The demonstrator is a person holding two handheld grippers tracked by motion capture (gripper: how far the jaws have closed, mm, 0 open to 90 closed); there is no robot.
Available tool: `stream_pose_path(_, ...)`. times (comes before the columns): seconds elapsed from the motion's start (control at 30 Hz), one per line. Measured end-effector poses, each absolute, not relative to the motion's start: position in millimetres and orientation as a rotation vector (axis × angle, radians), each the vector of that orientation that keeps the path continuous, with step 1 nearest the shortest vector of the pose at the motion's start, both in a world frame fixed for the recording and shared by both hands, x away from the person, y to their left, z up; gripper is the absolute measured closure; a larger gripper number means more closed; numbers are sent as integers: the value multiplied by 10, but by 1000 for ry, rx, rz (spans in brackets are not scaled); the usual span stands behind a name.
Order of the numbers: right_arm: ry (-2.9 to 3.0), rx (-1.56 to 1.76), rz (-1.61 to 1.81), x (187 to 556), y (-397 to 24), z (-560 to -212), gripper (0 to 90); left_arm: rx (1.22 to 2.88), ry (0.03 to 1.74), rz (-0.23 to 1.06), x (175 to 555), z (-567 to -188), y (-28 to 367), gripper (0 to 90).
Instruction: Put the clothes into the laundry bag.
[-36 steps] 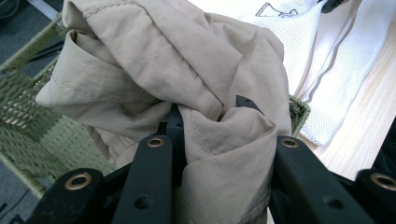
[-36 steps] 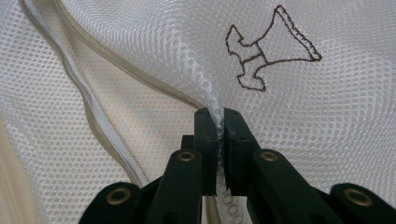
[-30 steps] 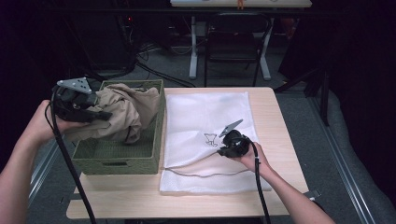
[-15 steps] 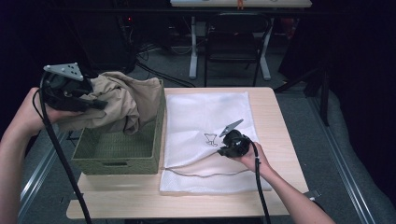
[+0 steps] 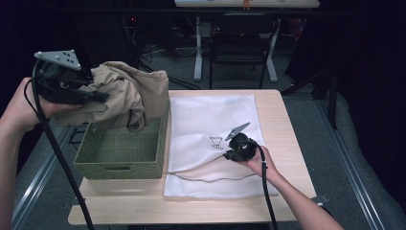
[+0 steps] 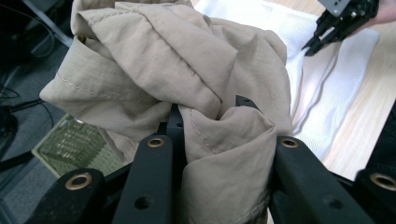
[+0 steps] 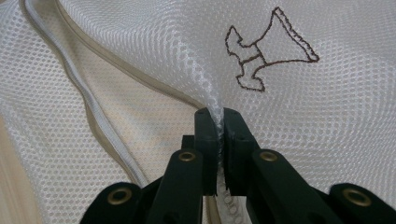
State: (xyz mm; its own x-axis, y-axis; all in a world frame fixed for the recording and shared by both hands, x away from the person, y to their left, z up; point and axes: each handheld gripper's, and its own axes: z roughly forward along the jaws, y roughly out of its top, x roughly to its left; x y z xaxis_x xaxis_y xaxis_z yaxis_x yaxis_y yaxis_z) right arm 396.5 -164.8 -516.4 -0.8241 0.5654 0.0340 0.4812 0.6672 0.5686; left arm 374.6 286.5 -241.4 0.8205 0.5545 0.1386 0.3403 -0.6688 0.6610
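My left gripper (image 5: 98,96) is shut on a bunched tan garment (image 5: 129,93), held above the green woven basket (image 5: 119,165) at the table's left. Up close, the tan garment (image 6: 187,70) bulges between the two black jaws of the left gripper (image 6: 224,144). A white mesh laundry bag (image 5: 210,120) lies flat on the table beside the basket. My right gripper (image 5: 229,152) is shut on a pinch of the mesh near the bag's open zipper edge. In the right gripper view the mesh bag (image 7: 140,56) rises into a ridge between the closed jaws of the right gripper (image 7: 218,116), beside a brown embroidered mark (image 7: 261,51).
The light wooden table (image 5: 282,124) carries basket and bag. Behind it stand a dark chair (image 5: 239,43) and desk legs on grey floor. The bag's zipper (image 7: 88,93) runs along its lifted front edge. Black cables trail from both grippers.
My left gripper has lifted the tan garment up out of the basket, so most of it now hangs above the rim. The right gripper has stayed where it was, pinching the mesh.
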Motion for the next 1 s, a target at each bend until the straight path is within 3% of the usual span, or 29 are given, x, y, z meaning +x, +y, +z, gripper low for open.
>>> stream_pose_path(1.0,2725,863,878,3971,-1665,-5162,865,2357,493,403,3827,-2162,2186,711)
